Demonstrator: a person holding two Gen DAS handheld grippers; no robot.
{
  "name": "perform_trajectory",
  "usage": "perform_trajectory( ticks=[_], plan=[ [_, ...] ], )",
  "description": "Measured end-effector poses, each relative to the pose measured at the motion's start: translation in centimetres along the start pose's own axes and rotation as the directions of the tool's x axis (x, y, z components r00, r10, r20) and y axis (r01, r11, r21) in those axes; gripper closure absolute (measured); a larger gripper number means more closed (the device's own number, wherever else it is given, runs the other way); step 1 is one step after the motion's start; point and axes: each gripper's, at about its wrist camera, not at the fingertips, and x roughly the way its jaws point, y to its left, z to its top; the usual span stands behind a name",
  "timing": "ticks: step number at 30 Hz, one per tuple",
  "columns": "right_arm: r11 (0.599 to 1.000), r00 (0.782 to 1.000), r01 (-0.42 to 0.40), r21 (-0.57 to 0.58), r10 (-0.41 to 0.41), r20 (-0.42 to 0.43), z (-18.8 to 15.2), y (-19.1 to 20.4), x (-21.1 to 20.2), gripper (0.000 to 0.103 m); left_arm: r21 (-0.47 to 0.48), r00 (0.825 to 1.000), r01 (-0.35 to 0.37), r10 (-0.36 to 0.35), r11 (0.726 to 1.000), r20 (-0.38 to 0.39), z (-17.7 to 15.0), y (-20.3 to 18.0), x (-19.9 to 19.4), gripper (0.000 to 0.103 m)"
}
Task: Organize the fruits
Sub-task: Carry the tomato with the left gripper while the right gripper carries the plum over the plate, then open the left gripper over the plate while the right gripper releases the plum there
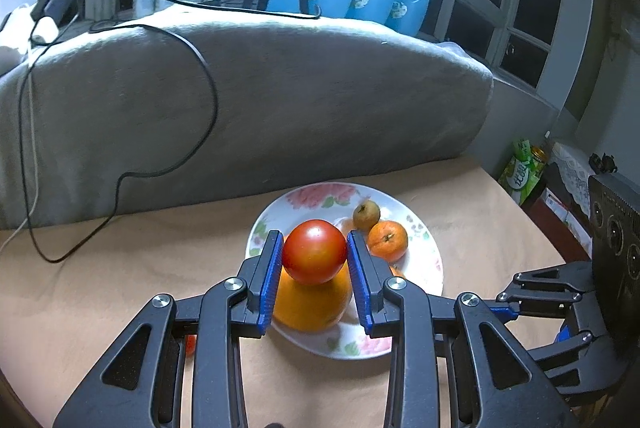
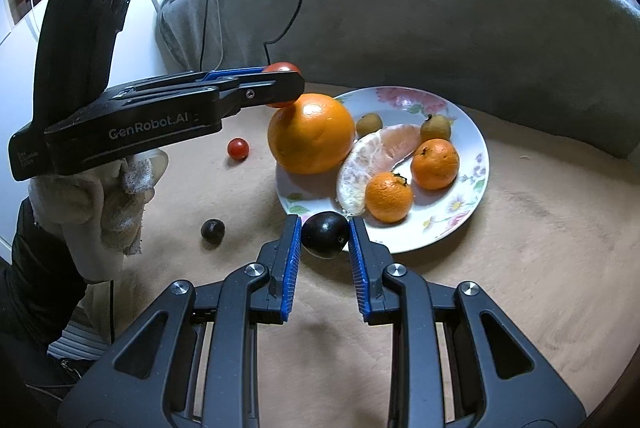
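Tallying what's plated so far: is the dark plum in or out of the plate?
Out. The dark plum sits between the right gripper's fingers at the plate's near rim, not yet among the fruit.

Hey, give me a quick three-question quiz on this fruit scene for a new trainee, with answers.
1. True or false: the left gripper holds a tomato.
2. What dark fruit sits between the right gripper's fingers?
3. How many small oranges lie on the plate: A one, B two, C four?

Key: 1 true. 2 a plum. 3 B.
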Motion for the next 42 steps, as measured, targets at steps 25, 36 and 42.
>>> perform_trajectory(
  ticks=[25, 36, 42],
  plan=[
    [1.000, 1.000, 0.009, -0.009, -0.009, -0.003, 0.7, -0.8, 1.5, 0.078, 0.016, 0.999, 0.032, -0.031, 0.999, -0.033, 1.3, -0.6, 2.8, 0.072],
    [1.000, 1.000, 0.024, -0.011, -0.024, 0.007, 0.6, -0.6, 1.3, 0.053, 0.028, 0.999, 0.035, -0.034, 0.999, -0.023, 1.5, -0.7, 2.4, 0.058],
    [0.999, 0.999, 0.032, -0.021, -0.032, 0.031, 0.7, -0.2, 0.8, 0.042, 0.036, 1.000, 0.028, -0.028, 0.999, -0.013, 1.7, -0.8, 2.2, 0.058]
  ],
)
